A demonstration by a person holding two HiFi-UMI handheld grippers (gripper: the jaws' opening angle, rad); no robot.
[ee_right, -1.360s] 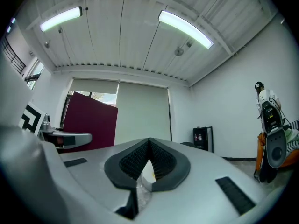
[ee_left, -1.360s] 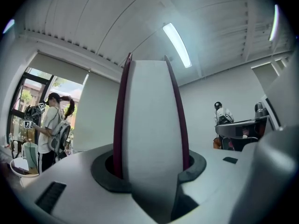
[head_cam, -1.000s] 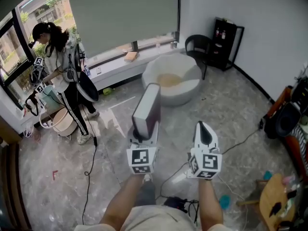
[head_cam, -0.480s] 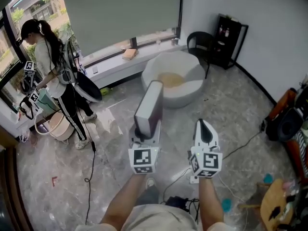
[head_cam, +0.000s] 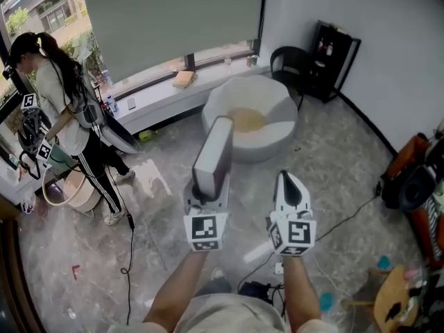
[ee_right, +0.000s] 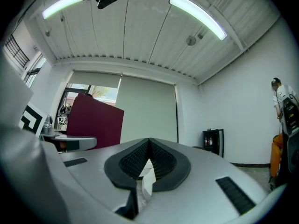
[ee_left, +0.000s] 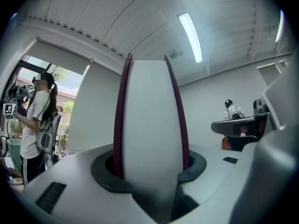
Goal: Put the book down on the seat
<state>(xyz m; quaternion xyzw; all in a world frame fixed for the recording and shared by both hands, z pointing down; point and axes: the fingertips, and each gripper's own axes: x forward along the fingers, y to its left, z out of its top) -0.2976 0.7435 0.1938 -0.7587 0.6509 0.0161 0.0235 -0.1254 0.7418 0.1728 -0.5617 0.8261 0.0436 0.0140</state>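
Left gripper [head_cam: 207,191] clamped on the maroon-covered book [head_cam: 213,155], which stands on end with its page edge towards the gripper camera. Right gripper [head_cam: 290,186] jaws together, nothing between them. Book held above the floor, short of the round white seat [head_cam: 277,127].

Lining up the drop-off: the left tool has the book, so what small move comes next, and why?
Probably carry the left tool forward toward the round white seat. The book stands clamped upright in its jaws, and bare floor lies between it and the seat, so releasing now looks too early. The right tool is shut and empty.
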